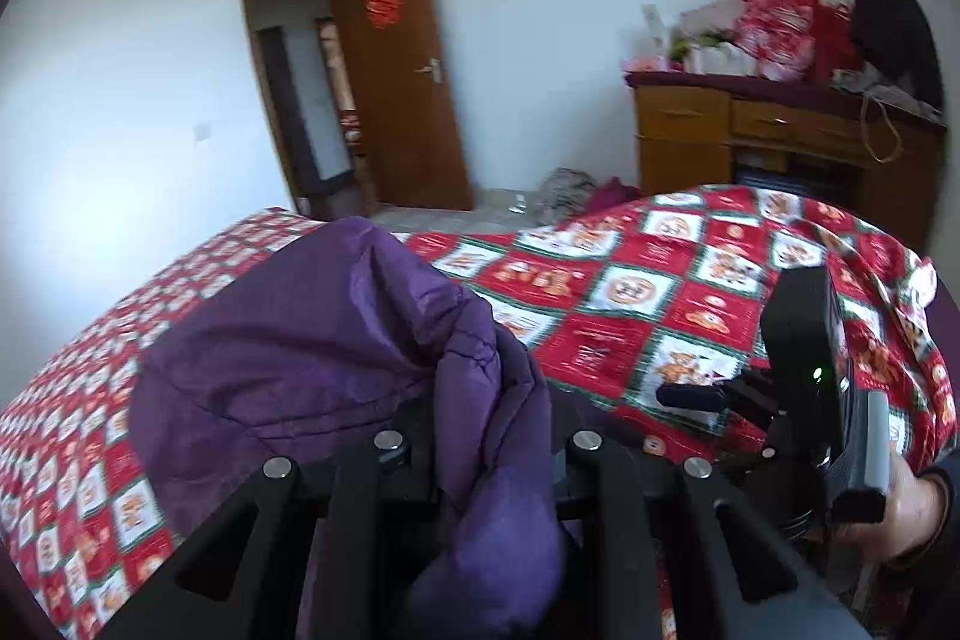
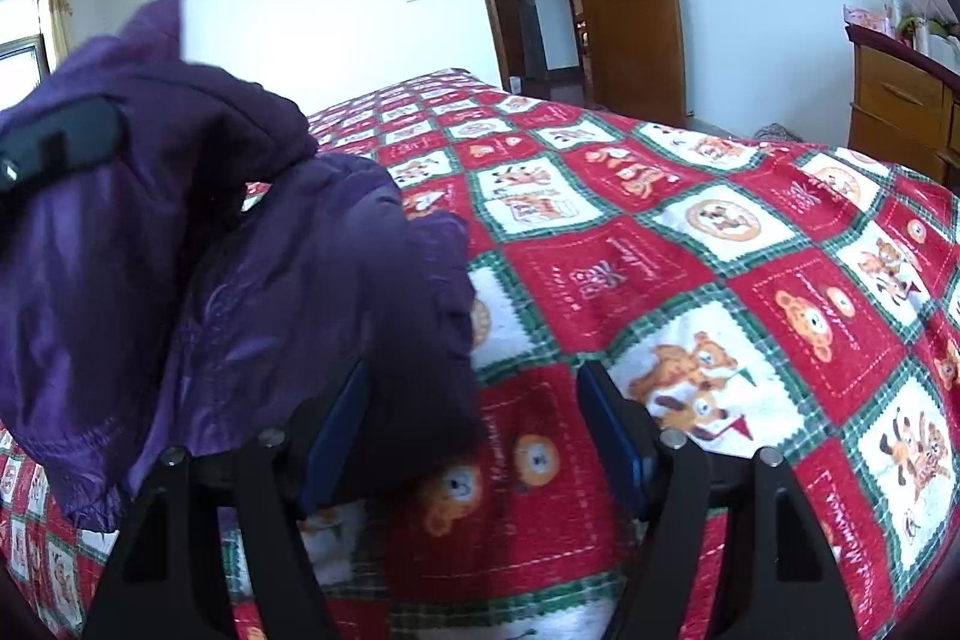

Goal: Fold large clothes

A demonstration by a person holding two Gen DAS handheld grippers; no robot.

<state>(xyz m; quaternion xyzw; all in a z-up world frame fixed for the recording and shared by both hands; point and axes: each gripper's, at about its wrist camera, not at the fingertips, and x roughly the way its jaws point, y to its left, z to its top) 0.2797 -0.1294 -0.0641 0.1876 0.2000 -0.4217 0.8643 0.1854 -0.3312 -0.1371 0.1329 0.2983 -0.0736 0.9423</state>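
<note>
A purple padded jacket [image 1: 312,352] hangs bunched over the bed with the red, white and green bear-print quilt [image 1: 630,292]. My left gripper [image 1: 489,436] is shut on a fold of the jacket, which drapes over its fingers and hides the tips. In the right wrist view the jacket [image 2: 240,280] hangs at the left, lifted off the quilt [image 2: 690,250]. My right gripper [image 2: 474,400] is open, its blue-padded fingers [image 2: 606,418] spread; the jacket's edge hangs in front of the left finger. The right gripper also shows in the left wrist view [image 1: 690,394], held in a hand.
A brown door [image 1: 402,64] stands open at the far wall. A wooden desk [image 1: 780,142] piled with bags stands at the right. Clothes lie on the floor [image 1: 570,190] beyond the bed.
</note>
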